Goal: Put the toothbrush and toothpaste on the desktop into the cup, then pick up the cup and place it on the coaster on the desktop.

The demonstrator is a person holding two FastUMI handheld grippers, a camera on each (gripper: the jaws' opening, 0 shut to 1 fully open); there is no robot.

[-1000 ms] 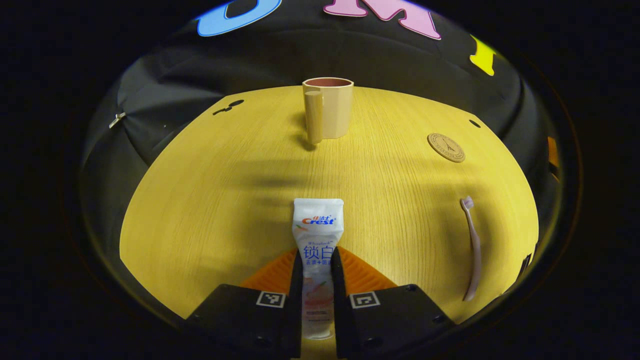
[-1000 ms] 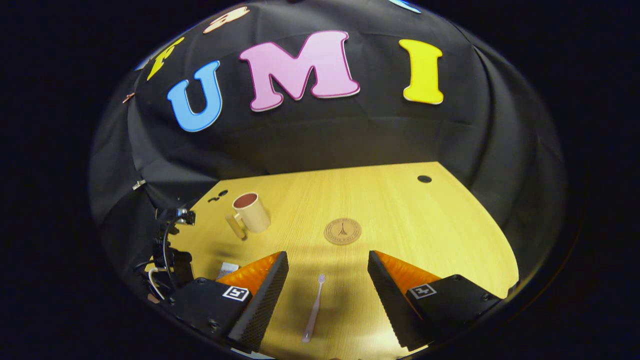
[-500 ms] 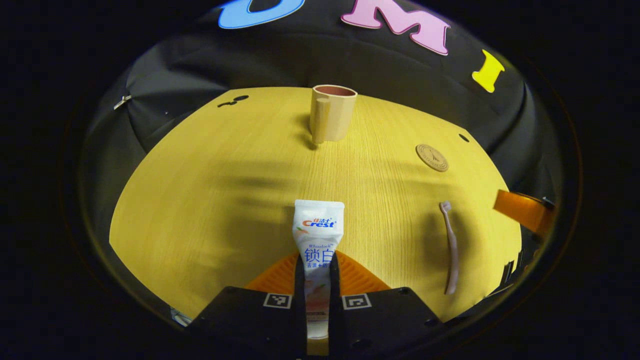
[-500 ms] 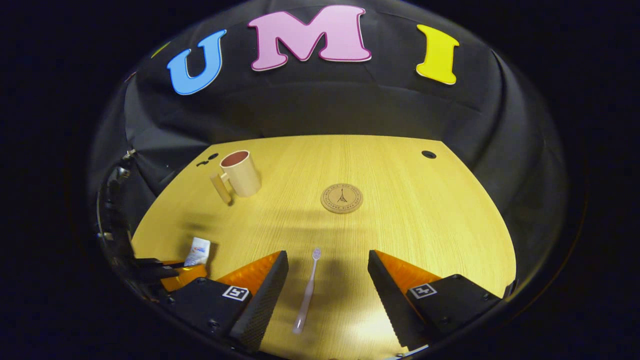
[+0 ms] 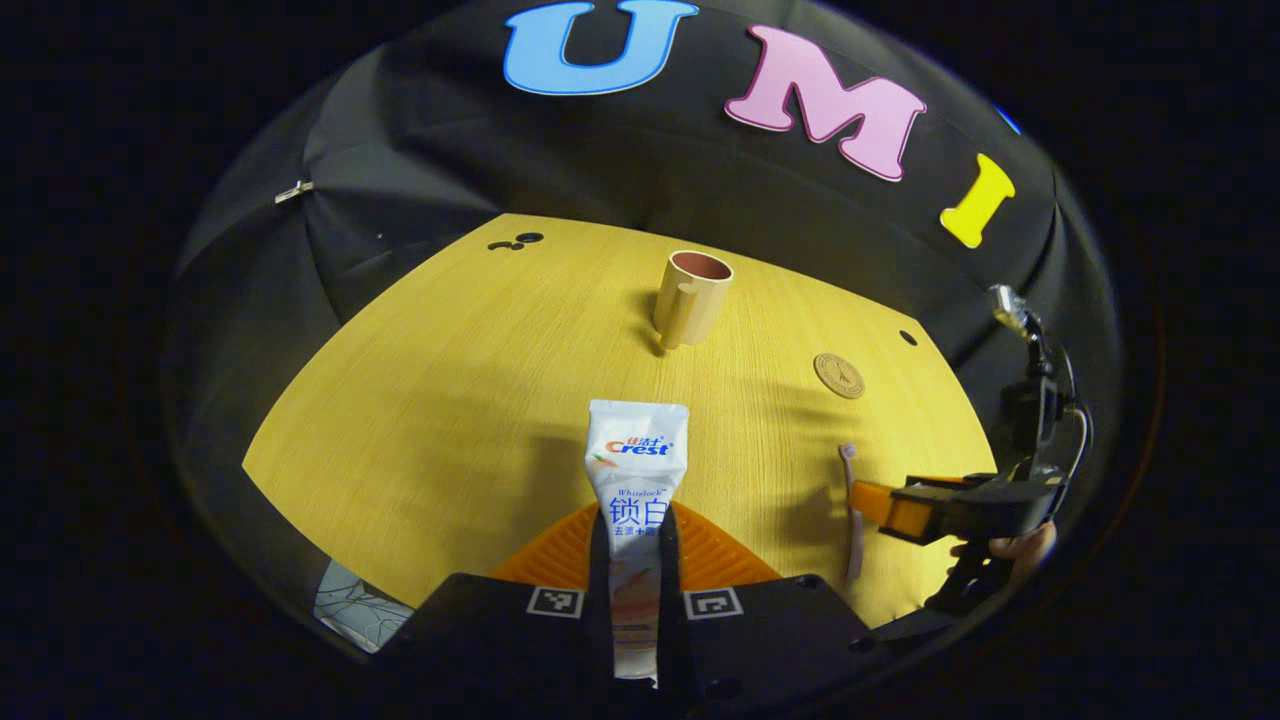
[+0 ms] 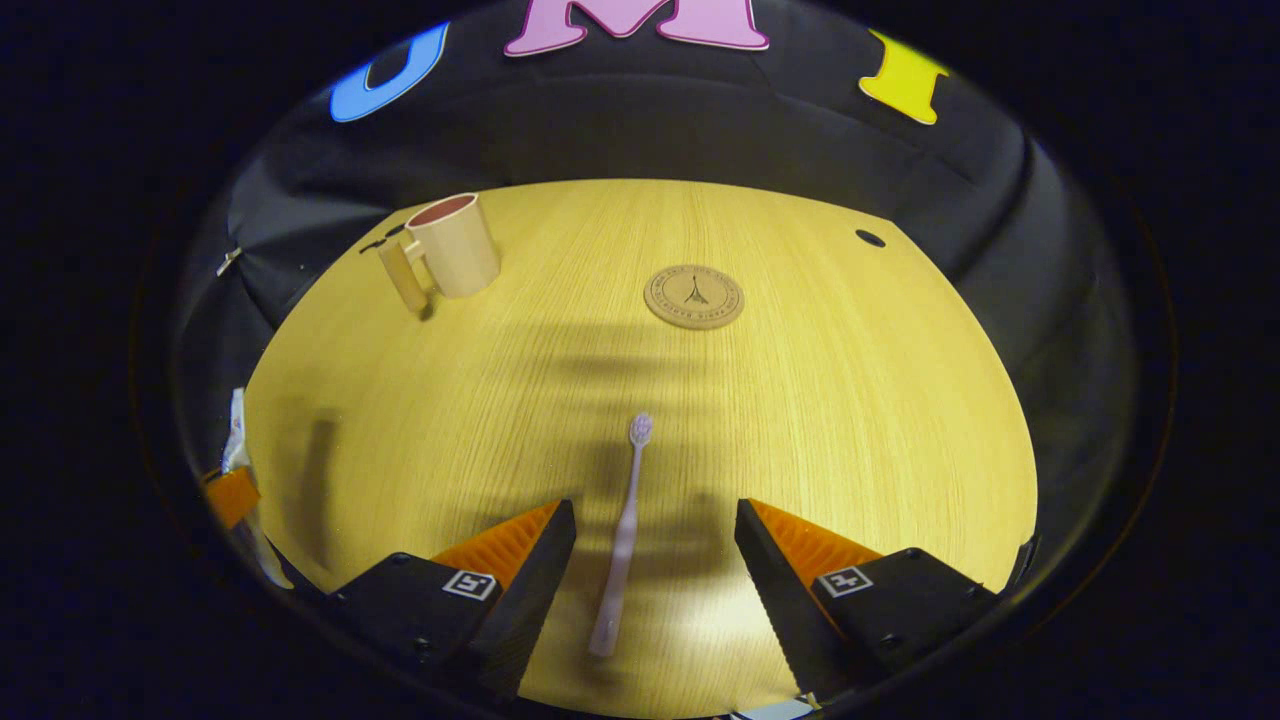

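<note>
Lowered since earlier, right hand-held gripper (image 6: 655, 560) straddles toothbrush (image 6: 622, 545), jaws wide.

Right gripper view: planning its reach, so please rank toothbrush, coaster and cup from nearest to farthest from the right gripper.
1. Toothbrush, lying between the open right gripper fingers.
2. Coaster, ahead, slightly right.
3. Cup, far left, near the table's back edge.
</note>
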